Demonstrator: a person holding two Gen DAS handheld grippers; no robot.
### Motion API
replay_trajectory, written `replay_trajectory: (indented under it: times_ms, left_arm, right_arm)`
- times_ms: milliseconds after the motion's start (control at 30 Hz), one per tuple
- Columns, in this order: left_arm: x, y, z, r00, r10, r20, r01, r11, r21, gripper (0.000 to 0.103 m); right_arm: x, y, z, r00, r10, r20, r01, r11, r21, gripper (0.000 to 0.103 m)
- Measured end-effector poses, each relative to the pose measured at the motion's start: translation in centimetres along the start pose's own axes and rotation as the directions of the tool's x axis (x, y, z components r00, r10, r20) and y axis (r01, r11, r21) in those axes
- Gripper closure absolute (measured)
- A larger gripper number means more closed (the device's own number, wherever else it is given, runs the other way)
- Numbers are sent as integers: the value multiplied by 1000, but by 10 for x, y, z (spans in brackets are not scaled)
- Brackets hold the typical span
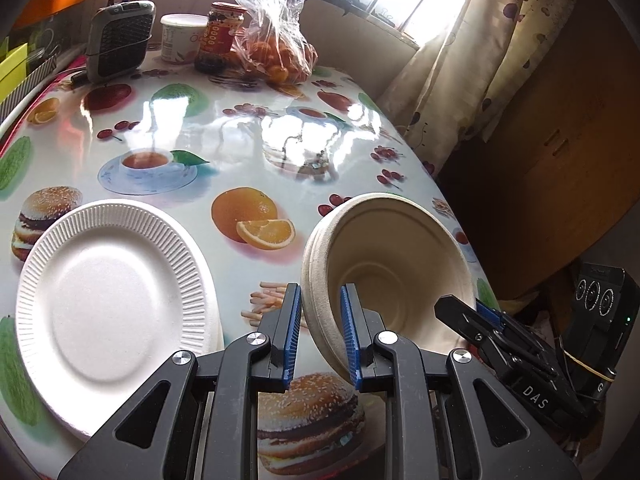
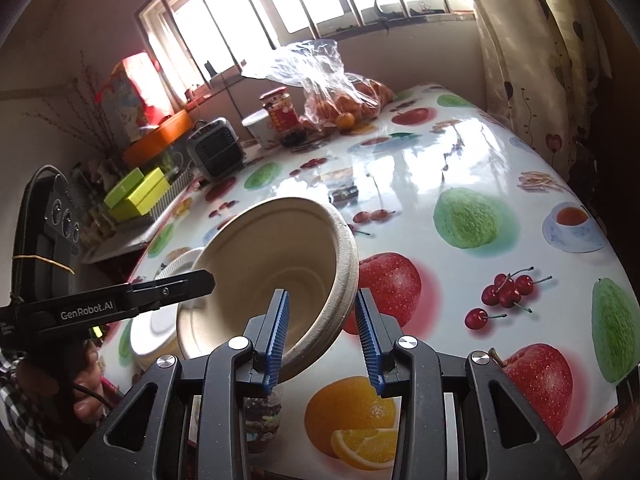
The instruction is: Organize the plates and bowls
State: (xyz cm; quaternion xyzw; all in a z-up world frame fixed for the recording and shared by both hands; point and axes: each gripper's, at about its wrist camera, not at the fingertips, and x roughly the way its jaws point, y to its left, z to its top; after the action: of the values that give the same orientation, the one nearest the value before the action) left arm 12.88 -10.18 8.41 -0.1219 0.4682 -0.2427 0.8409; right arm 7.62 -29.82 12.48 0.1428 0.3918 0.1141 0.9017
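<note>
A stack of beige paper bowls [image 1: 392, 264] hangs tilted above the fruit-print table [image 1: 240, 136], its mouth facing the cameras. My left gripper [image 1: 320, 292] is shut on the stack's left rim, one blue pad inside and one outside. My right gripper [image 1: 464, 306] pinches the opposite rim. In the right wrist view the bowls [image 2: 260, 256] sit between the pads of the right gripper [image 2: 320, 296], and the left gripper [image 2: 200, 280] reaches in from the left. A white ribbed paper plate [image 1: 116, 308] lies flat on the table at the left, and the plate [image 2: 160, 320] shows partly behind the bowls.
At the far end stand a grey fan heater [image 1: 120, 36], a white tub [image 1: 182, 36], a red-labelled jar [image 1: 222, 36] and a plastic bag of oranges [image 1: 276, 48]. A curtain [image 1: 460, 80] hangs past the table's right edge. A small dark object [image 2: 342, 194] lies mid-table.
</note>
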Motion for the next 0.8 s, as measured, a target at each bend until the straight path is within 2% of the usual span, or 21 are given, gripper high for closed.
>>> replay_trajectory:
  times_ms: [800]
  left_arm:
    - [-38,45,6,993,93,69,-87,993,-75,82]
  right_arm:
    - [32,54,15,994,101,-38,-104,990,-90,70]
